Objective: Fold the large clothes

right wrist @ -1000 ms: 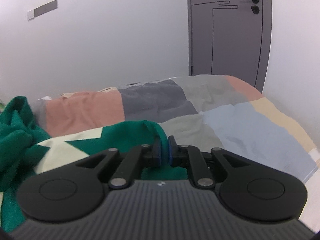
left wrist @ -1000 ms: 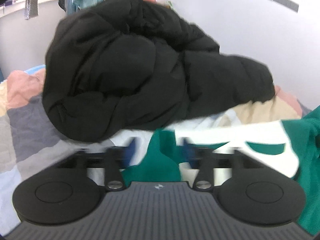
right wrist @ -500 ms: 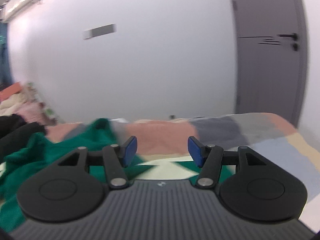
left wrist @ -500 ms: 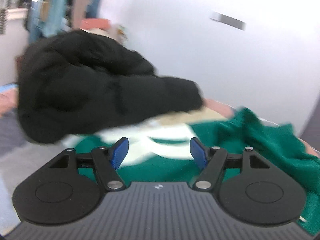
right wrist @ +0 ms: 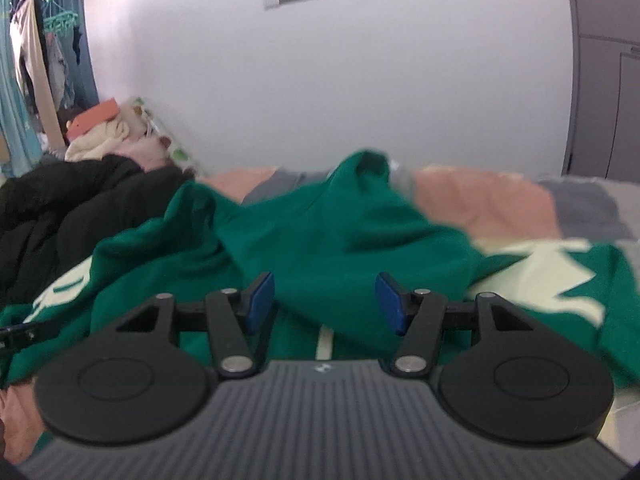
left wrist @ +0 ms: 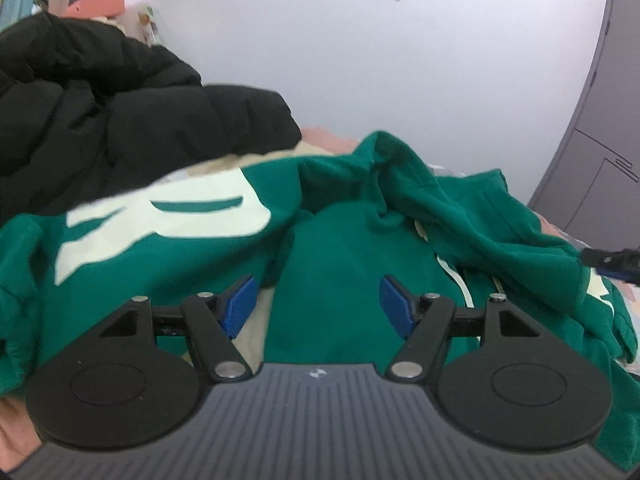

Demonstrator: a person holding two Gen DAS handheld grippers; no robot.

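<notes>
Green hoodie (left wrist: 348, 240) rumpled on bed (right wrist: 492, 204), black jacket (left wrist: 100, 120) beside. Left gripper (left wrist: 316, 306) fingers released; right gripper (right wrist: 325, 300) fingers just spread apart, grasping nothing.

Soft matt green fleece hoodie (left wrist: 352, 248), puffy black quilted jacket (left wrist: 120, 120), patchwork cotton bedspread (right wrist: 500, 204)
</notes>
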